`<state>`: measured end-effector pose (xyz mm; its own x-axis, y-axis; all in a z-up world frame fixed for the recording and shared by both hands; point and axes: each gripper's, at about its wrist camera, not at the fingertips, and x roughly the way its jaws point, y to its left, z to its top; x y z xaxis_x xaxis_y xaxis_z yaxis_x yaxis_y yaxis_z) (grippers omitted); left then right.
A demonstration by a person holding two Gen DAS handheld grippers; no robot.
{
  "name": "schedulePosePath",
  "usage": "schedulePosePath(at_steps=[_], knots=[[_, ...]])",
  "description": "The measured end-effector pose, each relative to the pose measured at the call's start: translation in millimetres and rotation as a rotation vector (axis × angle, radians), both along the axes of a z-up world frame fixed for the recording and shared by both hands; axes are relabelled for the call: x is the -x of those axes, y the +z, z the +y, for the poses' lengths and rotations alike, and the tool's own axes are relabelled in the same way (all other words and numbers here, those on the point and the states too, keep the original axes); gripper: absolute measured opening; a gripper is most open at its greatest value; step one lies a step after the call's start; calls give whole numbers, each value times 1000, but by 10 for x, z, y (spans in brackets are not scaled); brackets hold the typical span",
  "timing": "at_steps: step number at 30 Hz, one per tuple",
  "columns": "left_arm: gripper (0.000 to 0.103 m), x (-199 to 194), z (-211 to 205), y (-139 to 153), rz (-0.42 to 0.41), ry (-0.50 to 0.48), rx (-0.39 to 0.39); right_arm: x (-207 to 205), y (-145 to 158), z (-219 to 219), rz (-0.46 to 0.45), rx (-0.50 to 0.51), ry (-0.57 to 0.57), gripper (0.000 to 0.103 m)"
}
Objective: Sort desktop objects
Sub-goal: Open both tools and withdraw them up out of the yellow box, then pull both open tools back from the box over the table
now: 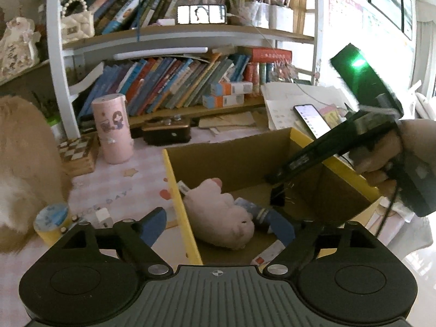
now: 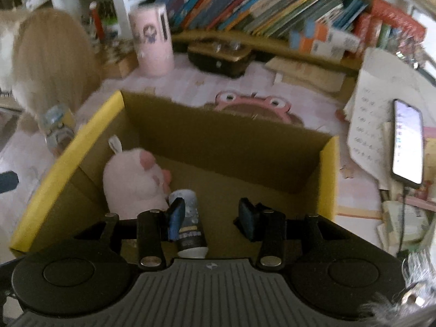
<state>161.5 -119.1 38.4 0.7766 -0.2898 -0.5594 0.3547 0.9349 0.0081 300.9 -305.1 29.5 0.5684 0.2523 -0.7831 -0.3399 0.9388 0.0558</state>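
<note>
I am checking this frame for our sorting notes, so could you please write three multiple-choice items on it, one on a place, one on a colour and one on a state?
1. Where does the pink plush toy lie?
A. On the upper bookshelf
B. Inside the cardboard box
C. On the phone

2. What colour are the box's side edges?
A. Yellow
B. Red
C. Green

3. How does the left gripper stand?
A. Shut on the plush toy
B. Shut on a book
C. Open, holding nothing

Key: 1 B, the toy rests on the box floor by its left wall, beside a small bottle. 2 A, both wrist views show yellow rims. 3 C, the left wrist view shows its blue pads wide apart, touching nothing.
</note>
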Motion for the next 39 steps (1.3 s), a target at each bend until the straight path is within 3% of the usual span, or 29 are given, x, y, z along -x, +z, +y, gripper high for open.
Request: schedulePosePath(at_steps=[10, 16, 24, 39], knots=[[90, 227, 269, 23, -23, 56, 53, 777, 374, -125, -213, -17, -138, 42], [91, 378, 407, 40, -35, 55, 67, 1244, 410, -176, -278, -25, -248, 42], [91, 566, 611, -6, -29, 41, 65, 1781, 271, -18, -278, -31, -361, 42], [91, 1031, 1184, -181, 29, 36, 21, 2521, -34, 742, -205, -51, -466, 42]])
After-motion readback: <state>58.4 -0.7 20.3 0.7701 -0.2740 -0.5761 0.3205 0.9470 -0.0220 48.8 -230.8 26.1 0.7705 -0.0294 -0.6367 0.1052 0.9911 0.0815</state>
